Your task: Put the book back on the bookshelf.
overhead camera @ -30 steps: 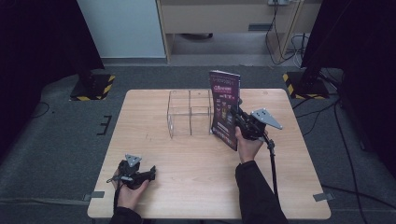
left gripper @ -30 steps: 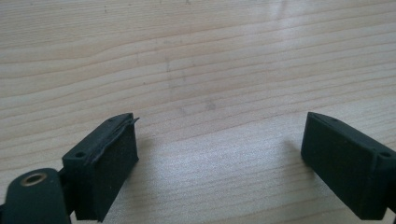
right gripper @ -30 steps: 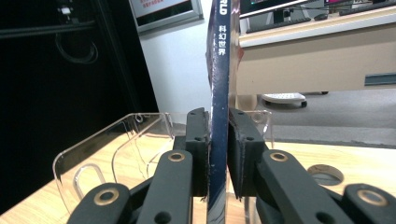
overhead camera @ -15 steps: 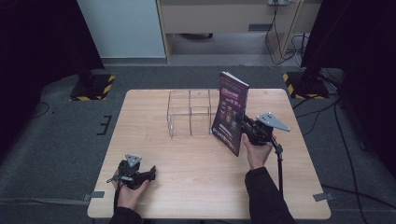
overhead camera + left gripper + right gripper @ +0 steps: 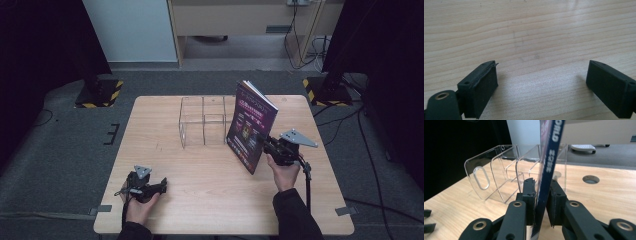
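**Thin grip on a tall magazine, with the holder close by**

My right gripper (image 5: 267,146) has its jaws clamped on the lower spine edge of the magazine (image 5: 251,125), which stands nearly upright over the right half of the desk (image 5: 200,200), just to the right of the clear acrylic holder (image 5: 202,121). I judge the main risk to be the magazine pivoting or slipping: the pads pinch only a narrow strip near the bottom, and all the tall, floppy weight sits above them. A quick swing could fan the pages open or let it sag sideways. If I steer it toward a slot, the bottom corner could catch a clear wall, which is hard to see, and shove the light holder across the desk.

The magazine is thin and glossy, with a dark purple cover, small pictures and pale lettering; its dark blue spine (image 5: 549,170) carries white letters.

My left gripper (image 5: 150,186) rests low on the near left of the desk, jaws spread wide with nothing between them.
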### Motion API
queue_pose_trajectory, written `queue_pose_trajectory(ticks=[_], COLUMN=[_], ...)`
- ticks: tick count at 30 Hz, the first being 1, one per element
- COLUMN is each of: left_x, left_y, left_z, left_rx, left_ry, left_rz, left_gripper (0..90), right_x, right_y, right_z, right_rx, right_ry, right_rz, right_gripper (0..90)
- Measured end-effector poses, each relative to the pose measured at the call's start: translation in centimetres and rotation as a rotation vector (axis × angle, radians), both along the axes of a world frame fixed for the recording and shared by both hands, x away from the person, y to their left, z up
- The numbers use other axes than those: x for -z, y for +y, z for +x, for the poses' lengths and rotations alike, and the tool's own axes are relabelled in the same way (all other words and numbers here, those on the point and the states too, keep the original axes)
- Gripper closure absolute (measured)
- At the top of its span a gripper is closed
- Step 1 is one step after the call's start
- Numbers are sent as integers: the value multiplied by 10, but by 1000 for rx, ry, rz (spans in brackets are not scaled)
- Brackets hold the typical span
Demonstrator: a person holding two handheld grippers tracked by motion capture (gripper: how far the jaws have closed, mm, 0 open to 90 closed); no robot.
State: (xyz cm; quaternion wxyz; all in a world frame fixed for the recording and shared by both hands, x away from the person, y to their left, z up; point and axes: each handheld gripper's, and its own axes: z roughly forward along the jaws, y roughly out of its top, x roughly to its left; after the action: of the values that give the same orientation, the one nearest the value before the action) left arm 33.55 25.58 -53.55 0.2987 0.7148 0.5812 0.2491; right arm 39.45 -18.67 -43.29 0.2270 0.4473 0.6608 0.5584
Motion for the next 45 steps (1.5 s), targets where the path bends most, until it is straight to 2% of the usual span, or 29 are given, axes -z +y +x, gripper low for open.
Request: queue_pose_trajectory(ticks=[13,18,24,30,31,32,38,45], left_x=[0,0,0,0,0,0,0,0], left_y=[0,0,0,0,0,0,0,0], left_z=[0,0,0,0,0,0,0,0], left_rx=[0,1,0,0,0,0,0,0], left_ry=[2,2,2,2,2,2,2,2], left_rz=[2,2,2,2,1,2,1,2], left_gripper=[90,91,90,90,90,90,90,90], right_x=[13,14,8,-4,-7,-8,-14,-16], right_y=[-11,-11,-8,-10,-10,-10,-7,-4], right_z=[-14,-17,-20,-21,-21,-20,-17,-16], right_rx=[-34,-42,-52,-42,-34,-36,-19,6], right_ry=[36,33,18,-24,-27,-35,-40,-8], right_rz=[-21,-30,-17,8,33,27,15,33], right_gripper=[794,794,776,751,746,743,745,824])
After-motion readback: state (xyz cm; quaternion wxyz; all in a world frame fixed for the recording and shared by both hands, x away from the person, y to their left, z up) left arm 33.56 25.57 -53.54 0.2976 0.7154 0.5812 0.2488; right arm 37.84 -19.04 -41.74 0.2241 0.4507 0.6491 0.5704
